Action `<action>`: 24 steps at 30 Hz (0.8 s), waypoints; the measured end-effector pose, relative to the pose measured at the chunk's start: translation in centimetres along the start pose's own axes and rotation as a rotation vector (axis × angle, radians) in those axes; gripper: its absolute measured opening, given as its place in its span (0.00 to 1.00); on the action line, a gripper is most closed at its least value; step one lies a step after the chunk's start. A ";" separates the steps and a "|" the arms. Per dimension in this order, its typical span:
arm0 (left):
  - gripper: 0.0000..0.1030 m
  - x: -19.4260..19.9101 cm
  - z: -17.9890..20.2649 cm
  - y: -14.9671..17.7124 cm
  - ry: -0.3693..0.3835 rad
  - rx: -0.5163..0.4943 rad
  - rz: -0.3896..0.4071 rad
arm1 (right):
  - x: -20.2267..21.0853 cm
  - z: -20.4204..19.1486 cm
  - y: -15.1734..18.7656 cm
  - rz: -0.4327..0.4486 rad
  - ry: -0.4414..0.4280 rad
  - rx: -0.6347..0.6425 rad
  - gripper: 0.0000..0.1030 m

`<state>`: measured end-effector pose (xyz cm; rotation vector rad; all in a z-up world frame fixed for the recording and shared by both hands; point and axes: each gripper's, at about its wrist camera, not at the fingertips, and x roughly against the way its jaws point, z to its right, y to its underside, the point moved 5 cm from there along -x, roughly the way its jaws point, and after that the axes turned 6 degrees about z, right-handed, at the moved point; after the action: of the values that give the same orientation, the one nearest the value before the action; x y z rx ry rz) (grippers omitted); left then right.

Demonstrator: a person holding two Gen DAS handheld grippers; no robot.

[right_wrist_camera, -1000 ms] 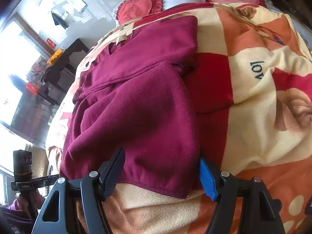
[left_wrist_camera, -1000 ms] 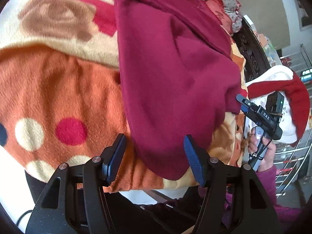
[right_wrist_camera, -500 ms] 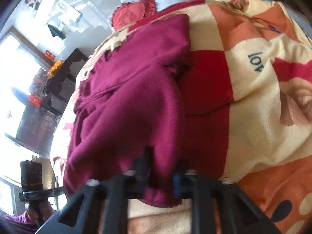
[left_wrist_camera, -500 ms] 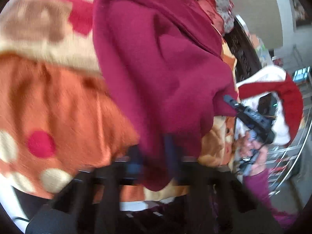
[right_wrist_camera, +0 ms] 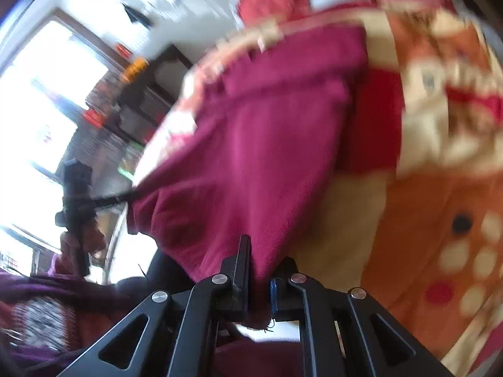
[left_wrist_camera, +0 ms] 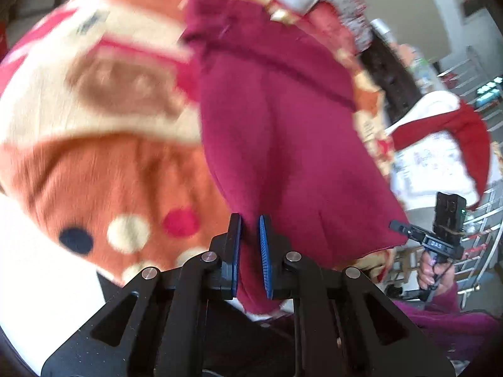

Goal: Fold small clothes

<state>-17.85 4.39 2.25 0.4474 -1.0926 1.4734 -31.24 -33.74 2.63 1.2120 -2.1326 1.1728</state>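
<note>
Two claws, each clamped on the same maroon garment.

Left wrist view: left claw (left_wrist_camera: 250, 238) at lower centre, blue-padded fingers (left_wrist_camera: 263, 251) drawn close together with a fold of the maroon garment (left_wrist_camera: 283, 132) pinched between them. Cloth running from the claw up through the middle of the frame to a bunched end near the top centre, spread over the blanket (left_wrist_camera: 103, 163), patterned in orange, cream and red, with dark, cream and red dots at lower left. At right centre, right claw (left_wrist_camera: 396, 226) seen from the side, thin and dark, tip closed on the garment's right edge; behind it a hand (left_wrist_camera: 435, 270) on the handle, sleeve in purple below. A white and red cloth (left_wrist_camera: 440, 144) at the right edge, apart from the garment. Whole frame smeared by motion.

Right wrist view: right claw (right_wrist_camera: 257, 264) at lower centre, fingers nearly together, gripping the hem of the maroon garment (right_wrist_camera: 267, 144), a frayed bit poking out below the pads. Cloth fanning up and right from the claw toward the upper centre, lying over the blanket (right_wrist_camera: 424, 220), orange with pale, dark and red dots at lower right. At left centre, left claw (right_wrist_camera: 125, 195) closed on the garment's left corner, pulling it to a point; its handle and hand (right_wrist_camera: 81, 238) further left against a bright window (right_wrist_camera: 41, 94). Red cushions (right_wrist_camera: 270, 3) at top centre. Blurred as well.
</note>
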 end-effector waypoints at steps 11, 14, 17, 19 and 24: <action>0.34 0.3 -1.1 2.3 -0.030 0.056 -0.004 | -2.1 2.2 1.0 -0.022 0.041 -0.060 0.34; 0.52 -0.4 -0.5 2.9 -0.033 0.045 -0.029 | -2.6 1.8 0.8 -0.034 0.027 -0.055 0.34; 0.52 -1.6 -0.6 3.5 -0.068 0.056 -0.068 | -3.7 1.5 0.6 -0.047 0.024 -0.045 0.34; 0.52 -2.6 -0.6 3.9 -0.069 0.073 -0.096 | -3.8 1.6 0.8 -0.052 0.020 -0.046 0.34; 0.48 -3.8 1.0 3.5 -0.030 0.040 -0.110 | -4.1 1.9 0.8 -0.044 -0.007 -0.058 0.34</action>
<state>-20.50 1.90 -1.60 0.5512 -1.0472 1.3974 -29.62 -33.11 -1.61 1.2328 -2.1191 1.0821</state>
